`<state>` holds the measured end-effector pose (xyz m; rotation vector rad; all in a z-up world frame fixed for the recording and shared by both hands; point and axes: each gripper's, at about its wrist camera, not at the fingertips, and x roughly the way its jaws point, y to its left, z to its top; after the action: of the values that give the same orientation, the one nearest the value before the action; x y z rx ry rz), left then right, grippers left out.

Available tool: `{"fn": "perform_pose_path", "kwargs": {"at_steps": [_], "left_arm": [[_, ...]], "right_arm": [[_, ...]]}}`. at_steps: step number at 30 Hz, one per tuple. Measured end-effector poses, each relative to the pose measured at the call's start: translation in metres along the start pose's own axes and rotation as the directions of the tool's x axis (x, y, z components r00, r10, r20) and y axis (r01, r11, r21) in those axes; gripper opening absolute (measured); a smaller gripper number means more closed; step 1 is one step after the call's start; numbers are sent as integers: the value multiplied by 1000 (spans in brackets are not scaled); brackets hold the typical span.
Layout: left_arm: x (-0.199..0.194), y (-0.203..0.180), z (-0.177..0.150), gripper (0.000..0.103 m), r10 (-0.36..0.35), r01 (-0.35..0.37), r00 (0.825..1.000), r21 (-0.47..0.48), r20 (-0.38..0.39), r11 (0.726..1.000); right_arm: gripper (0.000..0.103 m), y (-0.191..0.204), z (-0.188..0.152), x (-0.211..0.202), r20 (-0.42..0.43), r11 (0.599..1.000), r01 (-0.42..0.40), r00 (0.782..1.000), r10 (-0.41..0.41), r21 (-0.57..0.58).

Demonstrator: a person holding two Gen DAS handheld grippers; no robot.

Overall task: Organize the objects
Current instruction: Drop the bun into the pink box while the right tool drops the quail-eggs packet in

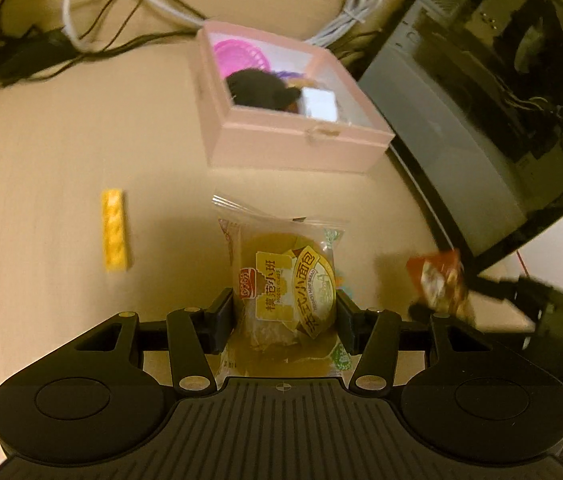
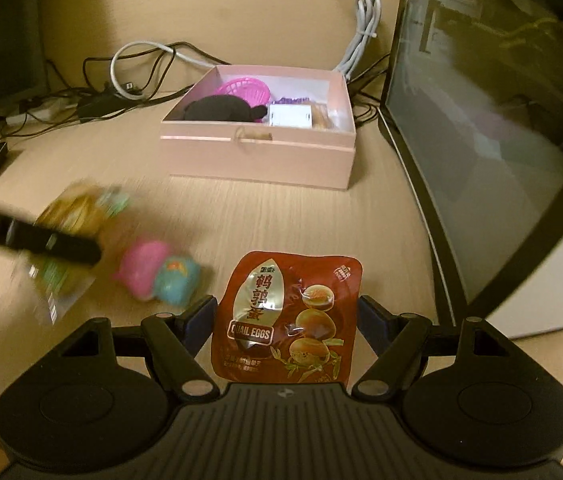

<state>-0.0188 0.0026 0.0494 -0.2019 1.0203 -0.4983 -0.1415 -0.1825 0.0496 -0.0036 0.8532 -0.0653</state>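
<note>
While gripped: two snack packs [image 1: 287, 292] (one each).

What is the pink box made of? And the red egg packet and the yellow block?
Pink box: probably stiff cardboard with a matte finish; flat walls, sharp edges, no shine.
Red egg packet: thin glossy plastic film; light glints off it and the edges are sealed flat.
Yellow block: likely hard plastic with studs, though it is blurred.

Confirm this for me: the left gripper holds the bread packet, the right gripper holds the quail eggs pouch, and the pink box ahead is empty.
Not empty. The right wrist view shows the pink box already holding a pink basket and a black item. The bread packet and quail eggs pouch are held as stated.
</note>
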Motion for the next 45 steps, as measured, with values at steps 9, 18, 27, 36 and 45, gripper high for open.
{"fn": "perform_pose_path", "kwargs": {"at_steps": [9, 18, 27, 36, 45], "left_arm": [[-4, -21, 89, 56, 5, -9, 983, 19, 182, 1000], [57, -41, 178, 56, -29, 35, 951, -15, 308, 999], [64, -10, 148, 56, 19, 14, 949, -103, 314, 995], [-8, 22, 36, 56, 57, -43, 962, -57, 267, 997], [-50, 49, -23, 56, 82, -39, 964, -169, 255, 985]], "right_arm": [[76, -11, -13, -5, 57, 998, 30, 998, -33, 51], [76, -21, -17, -10, 73, 996, 35, 996, -42, 86], [76, -32, -14, -11, 65, 995, 35, 997, -41, 93], [76, -22, 74, 5, 160, 992, -113, 982, 104, 50], [77, 34, 220, 75, 299, 996, -64, 951, 78, -57]]}}
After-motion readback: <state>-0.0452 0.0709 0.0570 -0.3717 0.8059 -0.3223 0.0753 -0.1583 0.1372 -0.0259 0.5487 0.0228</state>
